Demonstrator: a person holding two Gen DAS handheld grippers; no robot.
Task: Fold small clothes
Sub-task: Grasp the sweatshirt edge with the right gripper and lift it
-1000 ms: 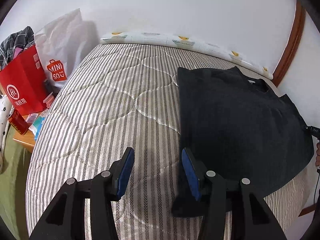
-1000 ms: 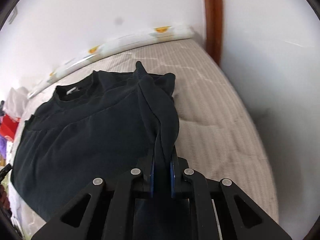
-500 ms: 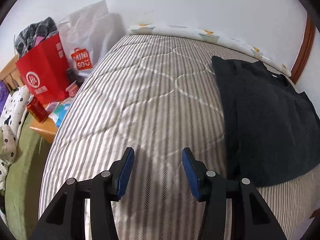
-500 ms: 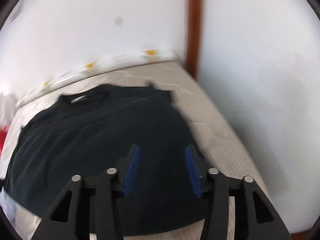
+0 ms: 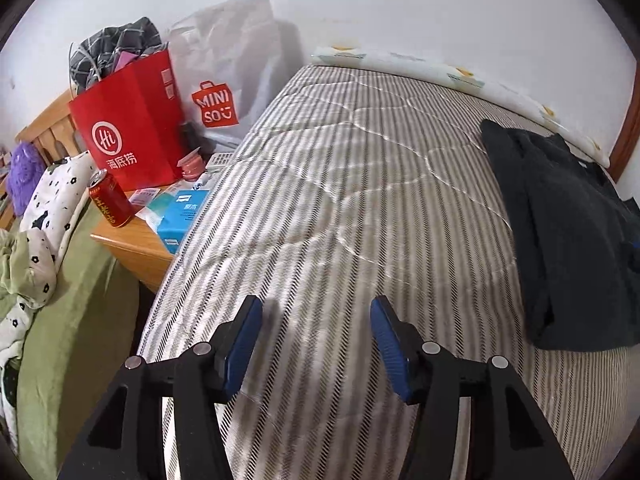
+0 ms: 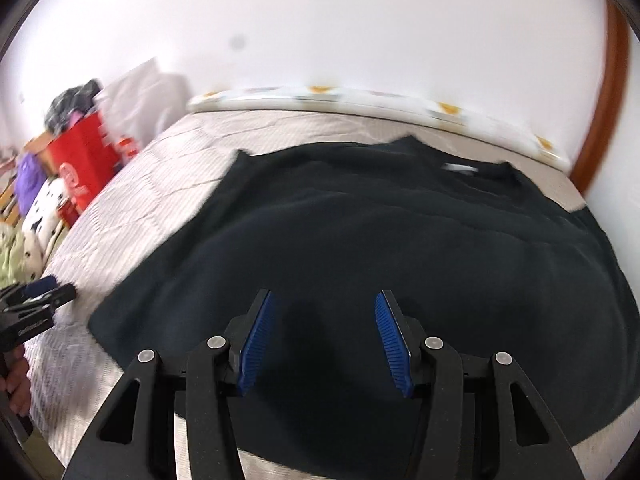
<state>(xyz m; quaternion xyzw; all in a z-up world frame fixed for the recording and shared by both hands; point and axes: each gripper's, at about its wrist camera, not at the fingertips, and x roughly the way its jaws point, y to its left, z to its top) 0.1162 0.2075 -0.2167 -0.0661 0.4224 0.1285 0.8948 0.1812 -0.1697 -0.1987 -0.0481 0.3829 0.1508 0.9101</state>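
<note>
While opening — both grippers [image 5: 316, 312] [image 6: 323, 300] empty.

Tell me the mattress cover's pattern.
Grey and white stripes with quilted stitching on the mattress cover, clearest from the left wrist.

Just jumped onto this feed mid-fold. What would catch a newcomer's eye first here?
Probably the black shirt, spread dark across the pale striped bed, directly under the right gripper, whose jaws are opening with nothing between them. Next, the red paper bag and red can on the cluttered wooden bedside table, off the bed's far left. The left gripper, also opening and empty, hovers over bare quilt beside the shirt.
</note>
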